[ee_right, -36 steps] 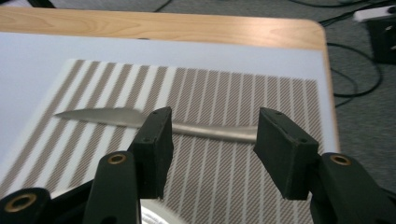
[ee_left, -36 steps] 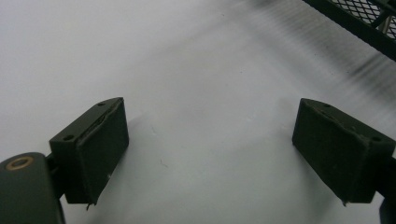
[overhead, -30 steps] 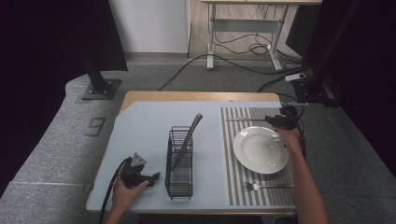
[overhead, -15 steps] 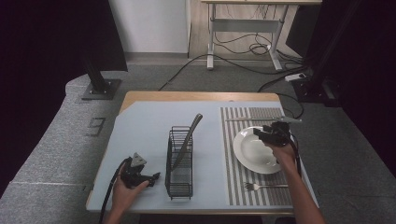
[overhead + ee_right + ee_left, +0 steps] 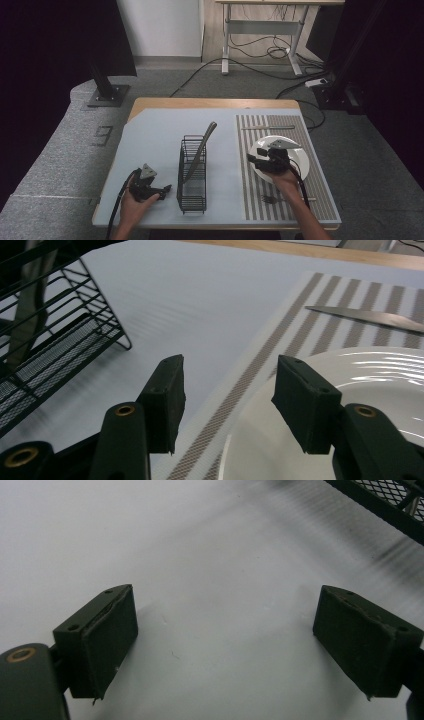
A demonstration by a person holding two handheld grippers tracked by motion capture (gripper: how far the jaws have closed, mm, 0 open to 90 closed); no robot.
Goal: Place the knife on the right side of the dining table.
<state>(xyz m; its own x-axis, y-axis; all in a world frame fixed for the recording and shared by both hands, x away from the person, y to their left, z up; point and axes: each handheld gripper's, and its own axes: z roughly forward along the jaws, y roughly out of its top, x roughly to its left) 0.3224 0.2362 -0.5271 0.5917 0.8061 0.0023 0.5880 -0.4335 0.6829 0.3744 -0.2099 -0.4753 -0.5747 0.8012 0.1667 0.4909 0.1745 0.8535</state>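
A white plate (image 5: pixel 301 159) lies on a striped placemat (image 5: pixel 320 205) at the right. My right gripper (image 5: pixel 251 159) hovers over the plate's left rim and points left, jaws open with nothing between them. In the right gripper view the plate (image 5: pixel 360 385) sits under the right jaw of my right gripper (image 5: pixel 227 385). A black wire rack (image 5: pixel 192 175) stands mid-table with a grey utensil (image 5: pixel 206 136) leaning out of it. My left gripper (image 5: pixel 167 189) rests at the front left, pointing at the rack. My left gripper (image 5: pixel 225 625) is open over the bare mat.
A knife (image 5: pixel 267 128) lies on the placemat behind the plate, and a fork (image 5: pixel 285 199) lies in front of it. The knife (image 5: pixel 370 315) and the rack (image 5: pixel 50 350) both show ahead of the right jaws. A pale blue mat (image 5: pixel 150 145) covers the table.
My right gripper has moved left and toward me, from the plate's far right edge across to its left rim, jaws unchanged. The left gripper has stayed put.
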